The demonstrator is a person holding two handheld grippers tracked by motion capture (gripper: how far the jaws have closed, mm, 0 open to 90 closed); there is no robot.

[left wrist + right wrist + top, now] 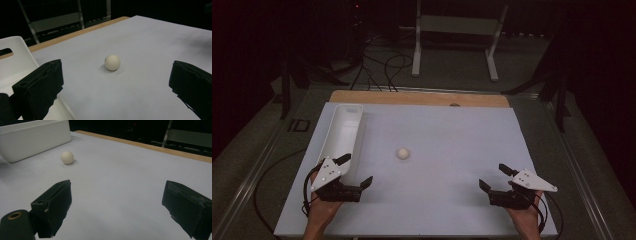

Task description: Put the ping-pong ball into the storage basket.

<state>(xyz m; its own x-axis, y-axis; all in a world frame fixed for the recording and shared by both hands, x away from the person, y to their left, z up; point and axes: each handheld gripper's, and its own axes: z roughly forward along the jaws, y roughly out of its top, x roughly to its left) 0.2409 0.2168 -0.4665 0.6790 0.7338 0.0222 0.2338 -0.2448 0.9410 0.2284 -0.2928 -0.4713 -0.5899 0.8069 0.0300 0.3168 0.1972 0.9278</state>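
A small white ball (402, 153) rests on the white table sheet (447, 135), near its middle. The ball (112, 62) lies ahead of my left gripper (115, 85) and between the lines of its wide-apart jaws, some way off. My left gripper (356, 170) is open at the front left, beside the near end of a long white bin (343, 134). My right gripper (495, 176) is open at the front right, with nothing between its jaws. In the right gripper view the ball (67, 157) sits far off to the left, in front of the bin (32, 138).
A wooden strip (417, 97) runs along the table's far edge. Beyond it, cables (382, 70) lie on the floor and a white metal stand (454, 35) rises in the dark. The bin (15, 62) lies close by my left jaw.
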